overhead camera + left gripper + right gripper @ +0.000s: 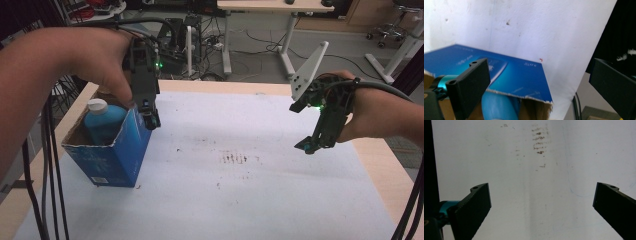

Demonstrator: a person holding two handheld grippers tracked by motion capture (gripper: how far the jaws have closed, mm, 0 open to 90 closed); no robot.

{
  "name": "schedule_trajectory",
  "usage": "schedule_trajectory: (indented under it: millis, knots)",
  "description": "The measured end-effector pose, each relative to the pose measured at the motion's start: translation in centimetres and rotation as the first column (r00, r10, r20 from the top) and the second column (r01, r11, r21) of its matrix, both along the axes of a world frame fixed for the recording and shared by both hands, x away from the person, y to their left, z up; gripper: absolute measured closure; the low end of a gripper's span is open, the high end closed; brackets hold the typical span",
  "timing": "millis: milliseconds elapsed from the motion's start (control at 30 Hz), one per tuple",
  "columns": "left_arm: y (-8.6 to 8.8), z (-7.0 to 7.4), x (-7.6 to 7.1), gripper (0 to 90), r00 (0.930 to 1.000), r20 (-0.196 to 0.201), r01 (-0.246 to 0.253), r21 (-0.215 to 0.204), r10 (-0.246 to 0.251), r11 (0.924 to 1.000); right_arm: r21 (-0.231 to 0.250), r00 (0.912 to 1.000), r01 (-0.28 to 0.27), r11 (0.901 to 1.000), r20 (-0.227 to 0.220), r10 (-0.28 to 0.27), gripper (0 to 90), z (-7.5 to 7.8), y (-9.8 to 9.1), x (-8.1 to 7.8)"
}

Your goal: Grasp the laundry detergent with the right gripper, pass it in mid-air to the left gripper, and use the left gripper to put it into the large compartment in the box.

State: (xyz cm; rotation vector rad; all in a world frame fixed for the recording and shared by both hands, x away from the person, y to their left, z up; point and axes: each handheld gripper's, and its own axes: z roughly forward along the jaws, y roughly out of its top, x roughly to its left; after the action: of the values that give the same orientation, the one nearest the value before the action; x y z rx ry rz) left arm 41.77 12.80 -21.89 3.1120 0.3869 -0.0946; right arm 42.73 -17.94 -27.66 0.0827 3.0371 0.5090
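At the table's left side a blue box (117,150) stands upright on the white sheet (250,175), a blue bottle (102,122) inside it. The left gripper (151,120) hangs just over the box's right rim, jaws spread, nothing between them. The bottle's lower part is hidden. Well apart, the right gripper (307,146) hovers spread, empty.

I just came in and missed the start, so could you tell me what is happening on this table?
A person holds tongs in each hand over a table with a white cover. The left tongs hang open at the top edge of a blue box, which stands at the left with a blue bottle inside it. Nothing is between their jaws. The right tongs hover open and empty above the right side, apart from the box.
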Motion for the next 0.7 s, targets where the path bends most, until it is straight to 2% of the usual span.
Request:
schedule_trajectory:
  millis: [100,200,267,433,533,700]
  knots:
    - [-0.7,-0.6,0.2,1.6,0.9999,-0.002,0.016,0.017,-0.016,0.9997,-0.027,0.9999,-0.011,0.9996,0.004,0.011,0.9,0.2,0.1,0.3]
    - [-1.1,-0.9,0.3,1.6,0.9996,-0.008,0.027,0.006,-0.027,0.9996,-0.047,0.9999,-0.014,0.9988,-0.001,0.014,0.9,0.2,0.1,0.7]
    - [-1.8,-1.5,0.2,1.6,0.9979,-0.009,0.064,-0.009,-0.064,0.9979,-0.056,0.9998,-0.017,0.9983,-0.002,0.017,0.9,0.2,0.1,0.9]
    - [-2.5,-2.1,0.2,1.6,0.9954,-0.008,0.096,0.002,-0.096,0.9954,-0.075,0.9998,-0.016,0.9971,-0.009,0.016,0.9,-0.1,0.1,1.3]
    - [-2.6,-2.4,0.2,1.6,0.9951,-0.007,0.099,0.013,-0.099,0.995,-0.089,0.9997,-0.02,0.9959,-0.012,0.019,0.9,-0.3,0.0,1.5]
    - [-2.6,-2.4,0.3,1.6,0.9951,-0.009,0.098,0.007,-0.098,0.9951,-0.1,0.9997,-0.012,0.9949,-0.023,0.01,0.9,-0.5,-0.1,1.6]
